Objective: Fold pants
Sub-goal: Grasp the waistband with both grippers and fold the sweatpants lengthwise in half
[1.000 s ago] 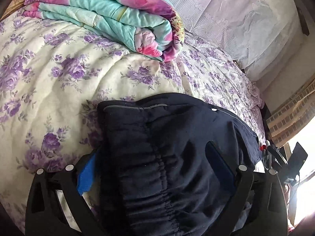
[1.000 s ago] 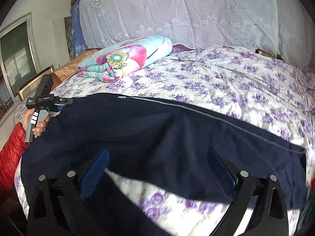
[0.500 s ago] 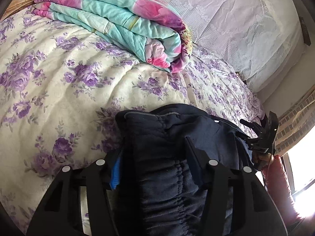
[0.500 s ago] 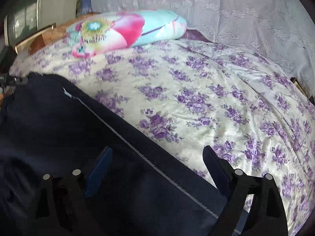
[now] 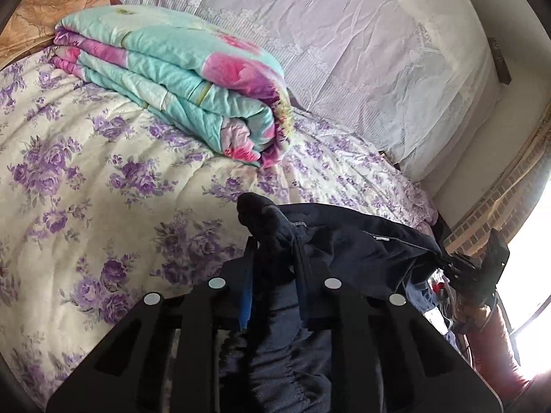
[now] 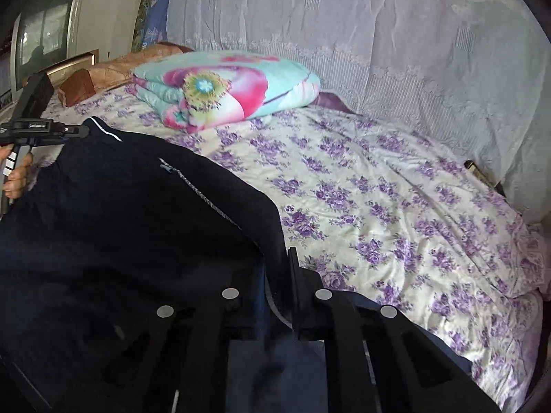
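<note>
Both grippers have drawn their jaws in from wide apart a second ago, and the dark navy pants (image 5: 347,237) that lay flat on the floral bedspread (image 5: 103,172) are now bunched and raised off it at two points. Seen from the left wrist, the left gripper (image 5: 275,251) is closing with the elastic waistband gathered between its fingers; a knob of fabric pokes out past the fingertips (image 5: 251,251), and the pads press on the cloth. From the right wrist, the right gripper (image 6: 279,268) is closing on the pants' edge, a thin fold caught between its fingers, the reflective side stripe (image 6: 203,192) running away from it toward the other tool. That left gripper shows there too, at the pants' far corner, held by a hand (image 6: 17,179). Taking the folded turquoise-and-pink quilt (image 5: 179,75) as landmark: the pants lie on the near side of it, well apart, across the bedspread's front edge. Behind the quilt hangs a white lace curtain (image 5: 344,51); beside its far end sits a brown pillow (image 6: 77,86).
</note>
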